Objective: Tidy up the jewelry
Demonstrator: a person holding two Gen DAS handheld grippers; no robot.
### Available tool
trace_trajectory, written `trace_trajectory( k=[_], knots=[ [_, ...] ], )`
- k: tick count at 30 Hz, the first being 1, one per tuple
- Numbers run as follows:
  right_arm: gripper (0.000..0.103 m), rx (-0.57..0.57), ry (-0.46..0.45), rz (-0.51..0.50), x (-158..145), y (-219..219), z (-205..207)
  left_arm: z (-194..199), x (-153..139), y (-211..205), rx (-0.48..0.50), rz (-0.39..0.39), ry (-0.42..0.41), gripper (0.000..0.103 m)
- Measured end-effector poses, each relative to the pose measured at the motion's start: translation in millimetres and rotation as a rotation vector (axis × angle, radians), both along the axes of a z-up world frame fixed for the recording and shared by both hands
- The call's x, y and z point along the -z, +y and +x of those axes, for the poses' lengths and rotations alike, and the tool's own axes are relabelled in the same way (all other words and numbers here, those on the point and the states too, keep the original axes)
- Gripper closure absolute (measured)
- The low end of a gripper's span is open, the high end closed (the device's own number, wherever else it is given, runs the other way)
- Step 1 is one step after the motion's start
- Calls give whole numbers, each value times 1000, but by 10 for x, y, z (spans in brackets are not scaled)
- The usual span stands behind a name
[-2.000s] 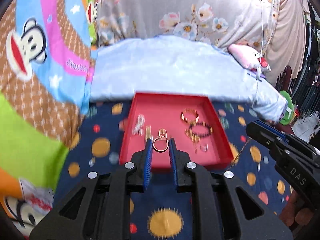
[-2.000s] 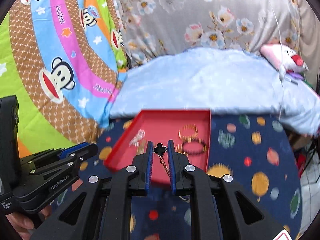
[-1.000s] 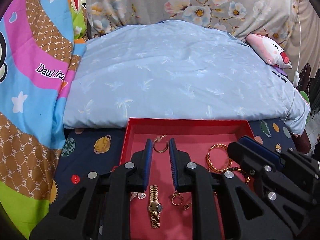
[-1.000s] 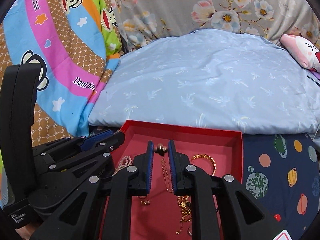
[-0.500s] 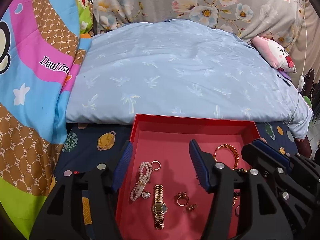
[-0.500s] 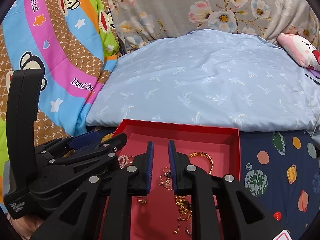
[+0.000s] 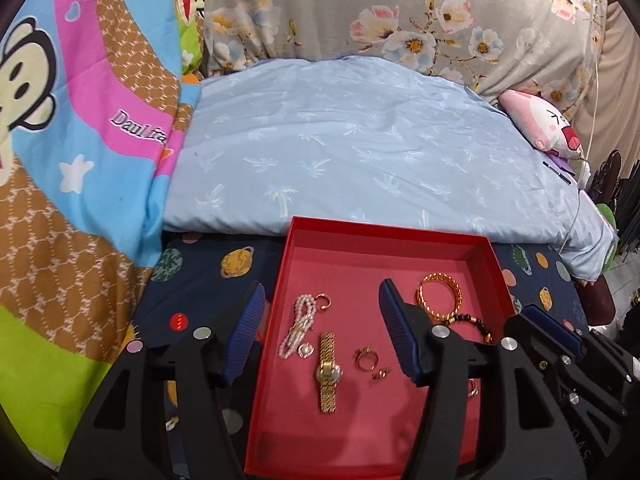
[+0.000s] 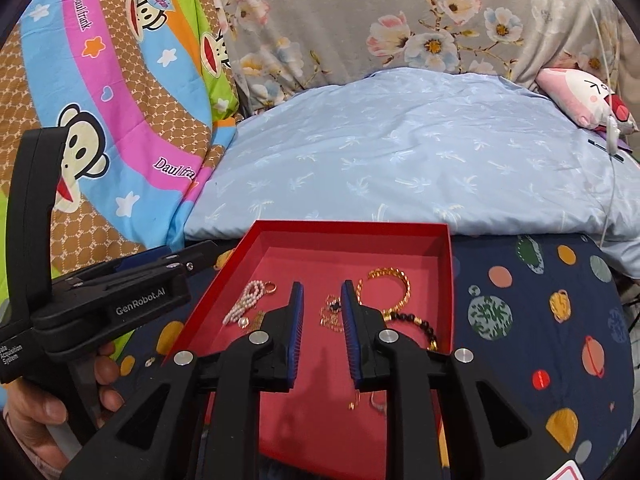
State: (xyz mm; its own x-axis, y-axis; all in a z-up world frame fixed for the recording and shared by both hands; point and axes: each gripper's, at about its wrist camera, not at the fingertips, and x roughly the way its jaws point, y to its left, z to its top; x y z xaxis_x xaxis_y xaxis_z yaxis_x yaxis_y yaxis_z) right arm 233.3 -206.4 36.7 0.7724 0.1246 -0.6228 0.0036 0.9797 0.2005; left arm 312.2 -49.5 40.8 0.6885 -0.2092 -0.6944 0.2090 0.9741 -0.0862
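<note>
Left wrist view shows our left gripper (image 7: pixel 320 336) spread wide and empty, the right gripper (image 8: pixel 322 332) partly open, also empty. At lower centre the gold watch (image 7: pixel 328 368) lies in the red tray (image 7: pixel 384 228); light, slippery links, so we'd pinch its band.

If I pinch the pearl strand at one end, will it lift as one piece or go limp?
The pearl strand lies doubled in loose curves, so it probably dangles limp. Its round beads look smooth and may slip between the pads. It seems light.
</note>
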Motion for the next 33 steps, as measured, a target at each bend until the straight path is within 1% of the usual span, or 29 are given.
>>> trace_trajectory(
  k=[1,8,10,13,17,18,19,24,26,27,33],
  knots=[
    [79,4,-3,-2,-5,11,-73,-61,-7,11,-2,3,-4,46],
    [77,20,-1,-19,25,90,-577,-597,-2,58,-30,26,-12,46],
    [73,25,0,-24,45,120,-719,-727,4,56,-38,31,-8,46],
    [73,35,4,-37,80,158,-885,-919,20,59,-34,14,11,46],
    [73,40,19,-46,143,202,-1089,-1178,68,54,-43,37,16,45],
    [73,42,24,-51,165,214,-1140,-1216,83,57,-44,40,19,42],
    [72,45,29,-57,188,225,-1189,-1275,107,64,-46,42,24,41],
    [71,49,54,-56,286,254,-1361,-1469,202,71,-54,67,39,41],
    [67,54,62,-50,316,260,-1418,-1539,231,70,-61,92,35,41],
    [63,57,64,-48,328,263,-1444,-1569,243,67,-62,98,35,41],
    [62,55,67,-51,344,310,-1534,-1703,306,66,-65,116,41,41]
  ],
)
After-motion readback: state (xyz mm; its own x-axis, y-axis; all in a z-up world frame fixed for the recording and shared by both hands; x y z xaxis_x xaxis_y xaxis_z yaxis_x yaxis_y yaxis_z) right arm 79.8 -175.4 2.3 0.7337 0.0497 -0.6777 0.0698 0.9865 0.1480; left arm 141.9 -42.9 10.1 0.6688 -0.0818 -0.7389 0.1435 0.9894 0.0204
